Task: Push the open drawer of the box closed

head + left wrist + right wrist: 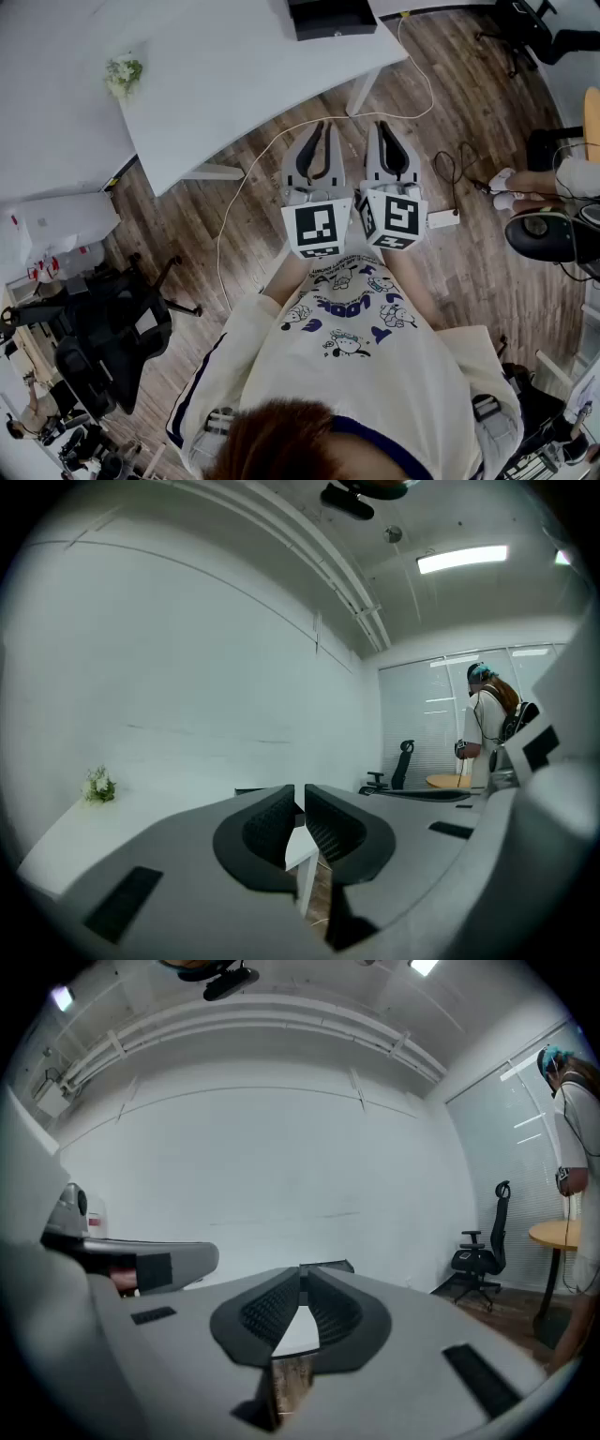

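Left tongs [323,127] clenched on nothing, held level just off the near edge of the white surface [234,75]; black box [333,19] well beyond, at that surface's far edge; right tongs [386,127] likewise clenched and empty, just beside the left, off the surface's corner.

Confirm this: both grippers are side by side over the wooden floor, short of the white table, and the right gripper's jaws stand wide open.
Wrong on the jaws: those of the right gripper are shut, tips together with nothing between, as the right gripper view shows. It and the left gripper are side by side over the wooden floor, short of the white table.
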Demonstrator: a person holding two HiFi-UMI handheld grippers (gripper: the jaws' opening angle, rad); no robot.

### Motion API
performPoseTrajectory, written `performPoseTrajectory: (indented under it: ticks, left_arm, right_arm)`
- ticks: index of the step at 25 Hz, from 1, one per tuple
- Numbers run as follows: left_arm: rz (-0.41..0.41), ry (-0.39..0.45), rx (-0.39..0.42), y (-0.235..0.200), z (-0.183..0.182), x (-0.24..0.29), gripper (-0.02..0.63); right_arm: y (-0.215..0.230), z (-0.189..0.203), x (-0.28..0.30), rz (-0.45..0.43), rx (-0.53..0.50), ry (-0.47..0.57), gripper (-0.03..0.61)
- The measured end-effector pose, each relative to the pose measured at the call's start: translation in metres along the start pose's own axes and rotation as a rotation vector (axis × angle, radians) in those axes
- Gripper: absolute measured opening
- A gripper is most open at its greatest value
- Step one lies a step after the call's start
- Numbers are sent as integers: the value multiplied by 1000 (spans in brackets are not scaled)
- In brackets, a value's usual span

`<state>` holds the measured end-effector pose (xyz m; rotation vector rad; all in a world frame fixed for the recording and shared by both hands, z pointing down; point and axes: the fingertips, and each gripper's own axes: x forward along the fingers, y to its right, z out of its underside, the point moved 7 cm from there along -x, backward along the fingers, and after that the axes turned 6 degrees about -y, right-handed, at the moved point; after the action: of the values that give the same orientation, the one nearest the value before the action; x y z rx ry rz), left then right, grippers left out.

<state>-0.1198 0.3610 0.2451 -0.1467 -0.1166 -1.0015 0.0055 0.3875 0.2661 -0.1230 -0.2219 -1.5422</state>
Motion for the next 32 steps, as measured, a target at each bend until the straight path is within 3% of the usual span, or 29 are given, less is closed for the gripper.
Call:
performPoseTrajectory:
  ticks: [11,32]
  left_arm:
    - [0,-14,-6,-4,0,17,43]
    - [60,-23,10,-67,-9,104,43]
  right_arm:
    - [5,1,17,-13,12,-13,48]
    - [-3,-1,117,11,38,-45,48]
